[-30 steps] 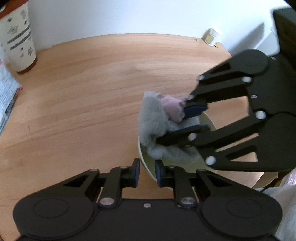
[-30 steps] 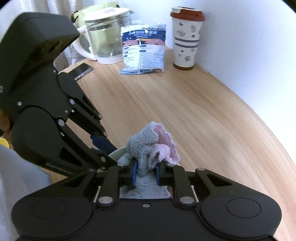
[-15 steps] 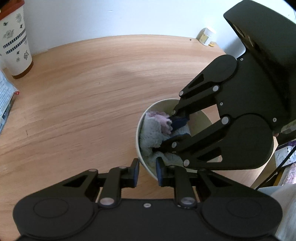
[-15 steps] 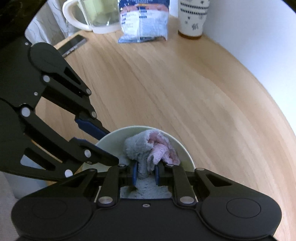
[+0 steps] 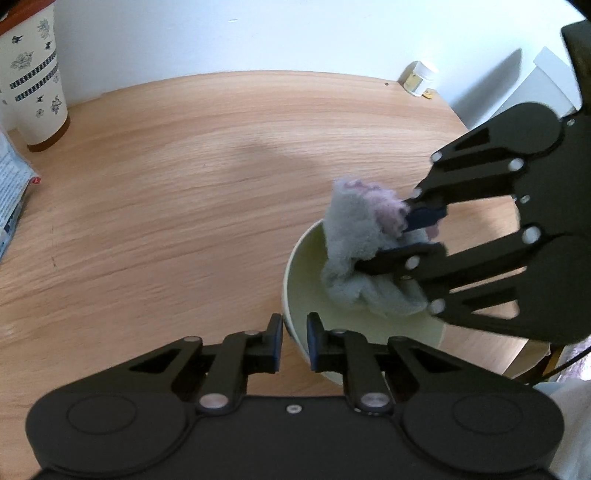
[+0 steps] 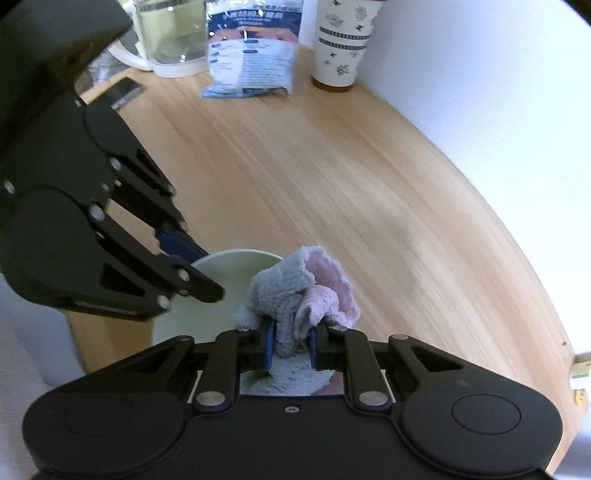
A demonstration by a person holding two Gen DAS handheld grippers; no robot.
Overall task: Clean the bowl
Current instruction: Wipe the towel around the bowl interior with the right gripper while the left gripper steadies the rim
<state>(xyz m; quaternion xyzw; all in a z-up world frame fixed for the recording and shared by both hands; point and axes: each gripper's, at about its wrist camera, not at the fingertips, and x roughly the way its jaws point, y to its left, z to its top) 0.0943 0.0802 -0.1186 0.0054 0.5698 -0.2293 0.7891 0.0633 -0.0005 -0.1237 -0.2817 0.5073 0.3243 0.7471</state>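
Observation:
A pale cream bowl (image 5: 314, 284) stands on the wooden table near its right edge. My left gripper (image 5: 294, 341) has the bowl's near rim between its pads, and its jaws are closing on it. My right gripper (image 5: 384, 240) is shut on a bunched grey and pink cloth (image 5: 351, 236). It comes in from the right and presses the cloth's lower part against the bowl's inner wall, while the top sticks up above the far rim. In the right wrist view the cloth (image 6: 291, 291) sits between the right gripper (image 6: 290, 349) pads, over the bowl (image 6: 207, 314), with the left gripper (image 6: 207, 271) on the rim.
A patterned paper cup (image 5: 33, 81) stands at the back left by the wall, with a blue and white packet (image 6: 251, 48), a glass jug (image 6: 170, 33) and a phone (image 6: 123, 90) near it. A small jar (image 5: 419, 79) sits at the table's far right edge.
A second ago the cloth was up at the rim, half a second ago it was down inside the bowl, and now it is back up at the far rim. The left gripper has kept still.

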